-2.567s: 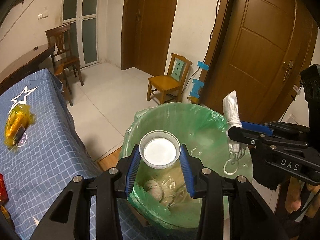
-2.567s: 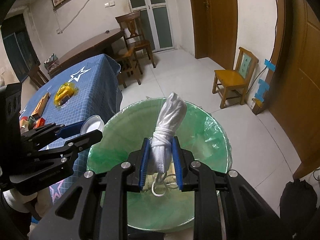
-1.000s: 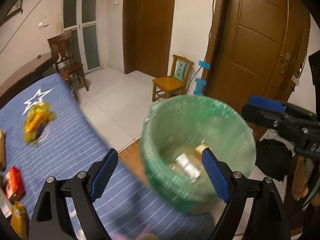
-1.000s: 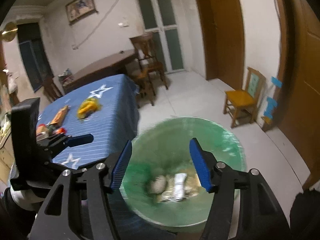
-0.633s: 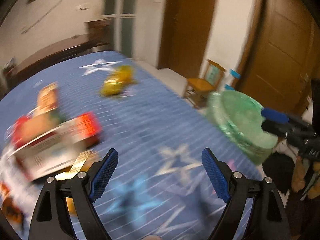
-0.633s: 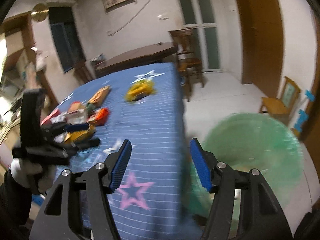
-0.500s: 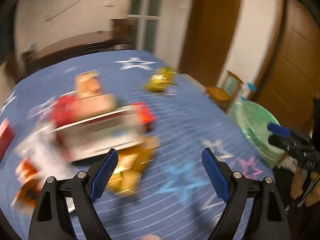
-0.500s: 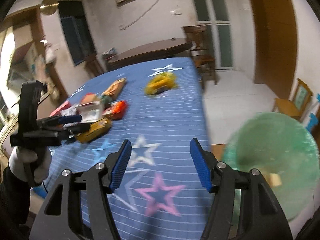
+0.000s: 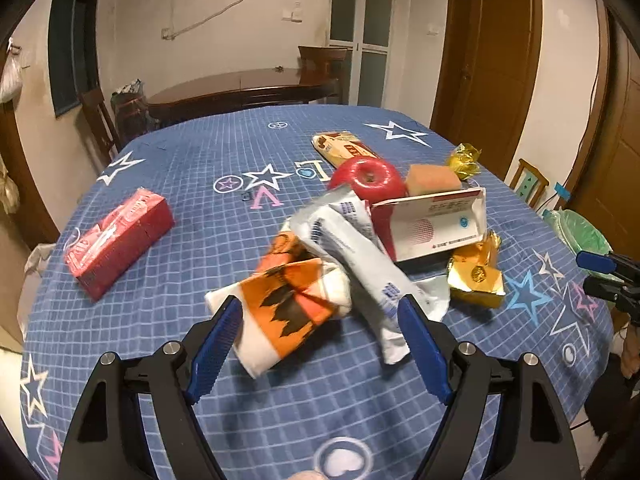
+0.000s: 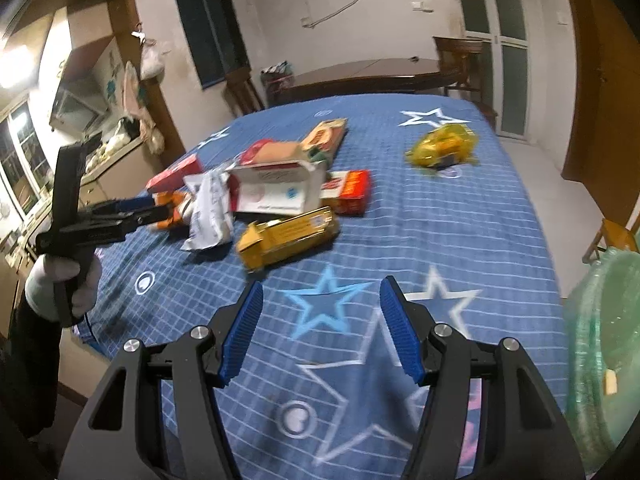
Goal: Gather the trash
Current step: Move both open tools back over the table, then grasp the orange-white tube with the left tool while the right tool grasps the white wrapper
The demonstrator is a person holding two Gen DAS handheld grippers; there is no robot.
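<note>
My left gripper (image 9: 318,344) is open and empty, just in front of a crushed orange and white paper cup (image 9: 290,306) and a white plastic wrapper (image 9: 360,258) on the blue star tablecloth (image 9: 200,200). Behind them lie an open white and red box (image 9: 434,226), a gold box (image 9: 476,278), a red apple (image 9: 366,180), a sponge (image 9: 432,178) and a red carton (image 9: 116,240). My right gripper (image 10: 320,330) is open and empty above the cloth, nearer than the gold box (image 10: 290,238). The green-lined bin (image 10: 604,340) stands at the table's right end.
A yellow wrapper (image 10: 444,146) lies far right on the cloth, a snack packet (image 9: 344,148) at the back. A dark wooden table (image 9: 244,88) and chairs stand behind. A small chair (image 9: 530,182) and brown doors are at the right. The left gripper shows in the right wrist view (image 10: 132,216).
Both grippers let go of their trash over the bin, opened, and swung left from the bin to the pile on the table.
</note>
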